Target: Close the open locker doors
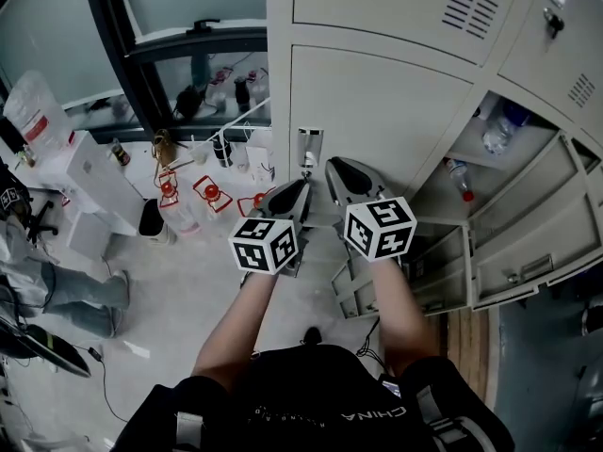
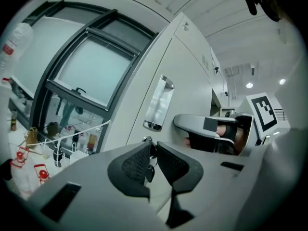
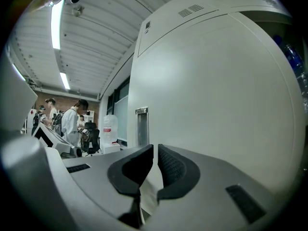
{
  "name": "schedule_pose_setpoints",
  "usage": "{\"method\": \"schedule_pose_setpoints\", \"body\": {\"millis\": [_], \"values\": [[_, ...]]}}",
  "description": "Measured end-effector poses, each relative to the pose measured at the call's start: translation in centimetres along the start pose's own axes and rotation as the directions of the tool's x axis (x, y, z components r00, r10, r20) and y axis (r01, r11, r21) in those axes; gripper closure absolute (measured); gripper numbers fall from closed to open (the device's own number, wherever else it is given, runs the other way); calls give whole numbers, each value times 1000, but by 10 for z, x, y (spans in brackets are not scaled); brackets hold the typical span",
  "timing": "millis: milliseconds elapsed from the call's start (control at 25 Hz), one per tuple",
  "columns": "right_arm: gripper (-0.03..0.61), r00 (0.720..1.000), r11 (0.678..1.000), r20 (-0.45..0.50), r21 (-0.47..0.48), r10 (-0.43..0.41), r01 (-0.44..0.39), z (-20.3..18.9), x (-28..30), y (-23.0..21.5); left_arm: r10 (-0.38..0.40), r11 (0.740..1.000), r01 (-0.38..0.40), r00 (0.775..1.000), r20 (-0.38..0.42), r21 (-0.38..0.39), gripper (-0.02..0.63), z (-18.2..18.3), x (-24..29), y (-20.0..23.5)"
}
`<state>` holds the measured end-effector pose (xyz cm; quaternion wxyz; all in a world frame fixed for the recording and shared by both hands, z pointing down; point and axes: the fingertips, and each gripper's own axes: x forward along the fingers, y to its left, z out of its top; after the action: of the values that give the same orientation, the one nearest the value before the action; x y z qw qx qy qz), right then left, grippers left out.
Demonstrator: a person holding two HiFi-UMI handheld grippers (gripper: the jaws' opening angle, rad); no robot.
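The grey locker door (image 1: 377, 111) in front of me stands closed, with a metal handle recess (image 1: 309, 144) at its left edge. A key (image 2: 147, 139) sticks out of the lock below the recess (image 2: 158, 105), and a second key dangles from it. My left gripper (image 2: 153, 148) is shut on that key, its pads on either side of it. My right gripper (image 3: 155, 150) is shut with nothing between its pads, its tips close to the same door (image 3: 216, 90). In the head view both grippers (image 1: 303, 188) (image 1: 334, 168) sit side by side at the door's lower left.
To the right, several lower locker doors (image 1: 528, 243) hang open. An open compartment (image 1: 499, 130) holds plastic bottles. On the left are a dark-framed window (image 1: 170, 45), a white table (image 1: 85, 177) and water jugs (image 1: 212, 196) on the floor. People (image 3: 72, 121) stand far off.
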<state>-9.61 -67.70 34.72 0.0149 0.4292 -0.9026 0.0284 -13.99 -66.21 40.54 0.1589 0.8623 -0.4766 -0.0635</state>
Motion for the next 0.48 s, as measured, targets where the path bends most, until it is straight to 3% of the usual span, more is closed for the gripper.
{"method": "schedule_pose_setpoints", "body": {"millis": [280,480], "values": [[528,1000,1000,-12,-6,-8,8,0,0,0,6,994,-3,1000,-25,110,549,1,-15,-2],[528,1000,1000,-10,13,-14,14,0,-6,8,9,993,-5,1000,-28,117,549,-4,-36,4]]}}
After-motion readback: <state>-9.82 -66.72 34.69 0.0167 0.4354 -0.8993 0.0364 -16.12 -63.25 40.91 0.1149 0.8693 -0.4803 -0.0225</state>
